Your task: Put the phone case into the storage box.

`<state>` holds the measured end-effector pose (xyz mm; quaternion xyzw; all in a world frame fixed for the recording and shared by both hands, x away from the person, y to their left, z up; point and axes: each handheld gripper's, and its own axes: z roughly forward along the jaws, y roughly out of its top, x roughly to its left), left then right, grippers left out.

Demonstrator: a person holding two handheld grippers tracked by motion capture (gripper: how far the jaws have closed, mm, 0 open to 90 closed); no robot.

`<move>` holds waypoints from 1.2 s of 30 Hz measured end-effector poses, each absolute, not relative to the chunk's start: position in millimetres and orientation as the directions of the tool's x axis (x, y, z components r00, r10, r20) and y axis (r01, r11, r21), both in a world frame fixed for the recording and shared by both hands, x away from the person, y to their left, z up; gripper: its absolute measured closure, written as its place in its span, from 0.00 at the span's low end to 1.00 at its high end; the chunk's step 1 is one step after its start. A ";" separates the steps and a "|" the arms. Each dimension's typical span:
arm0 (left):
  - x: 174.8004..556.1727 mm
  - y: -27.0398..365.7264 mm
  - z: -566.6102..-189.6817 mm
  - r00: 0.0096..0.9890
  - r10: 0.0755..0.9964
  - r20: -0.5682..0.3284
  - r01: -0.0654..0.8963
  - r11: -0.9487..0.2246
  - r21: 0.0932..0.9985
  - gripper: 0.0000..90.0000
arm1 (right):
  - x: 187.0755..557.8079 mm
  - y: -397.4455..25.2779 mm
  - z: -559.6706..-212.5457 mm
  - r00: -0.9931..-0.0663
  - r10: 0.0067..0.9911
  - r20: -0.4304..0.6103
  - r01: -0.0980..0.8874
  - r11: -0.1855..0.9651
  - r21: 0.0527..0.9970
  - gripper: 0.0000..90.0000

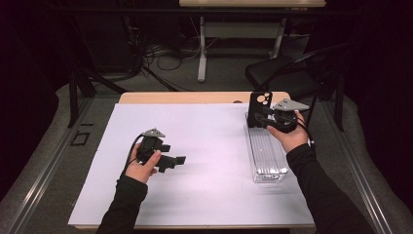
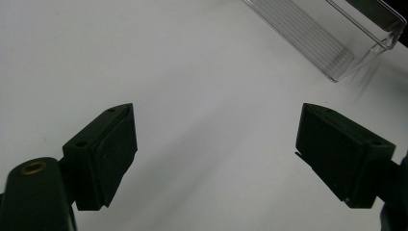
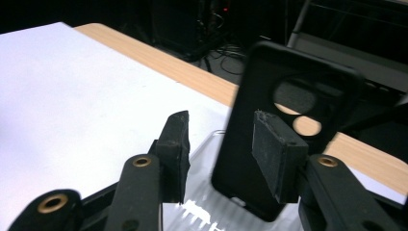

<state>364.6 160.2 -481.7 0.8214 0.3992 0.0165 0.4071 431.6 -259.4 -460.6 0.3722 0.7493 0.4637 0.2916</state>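
While the right gripper [image 1: 267, 118] stands the black phone case [image 1: 259, 108] upright at the clear tray's [image 1: 265, 158] far end, fingers seemingly just off it, it isn't yet laid down, and the left gripper [image 1: 181, 159] hovers with fingers spread.

I seem to work in a dim lab: my white-covered table [image 1: 195, 195], tangled cables [image 1: 160, 53] on the floor, a black chair [image 1: 287, 73] behind.

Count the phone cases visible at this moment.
1. A black phone case stands upright at the far end of the clear tray, right beside the right gripper. In the right gripper view the tray's near part is cut off, but the high view shows no others.
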 end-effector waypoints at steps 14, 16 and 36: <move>363.5 162.1 -478.8 0.685 0.665 -0.299 0.635 -0.341 0.693 0.16 | 394.0 -224.8 -446.8 -0.651 0.748 -0.128 0.280 0.393 0.876 0.54; 363.3 162.6 -478.2 0.684 0.665 -0.301 0.636 -0.341 0.692 0.16 | 390.7 -222.9 -447.1 -0.658 0.744 -0.117 0.285 0.390 0.876 0.54; 361.6 164.1 -475.1 0.689 0.663 -0.293 0.625 -0.338 0.704 0.17 | 351.2 -193.5 -455.8 -0.708 0.706 0.004 0.341 0.337 0.878 0.11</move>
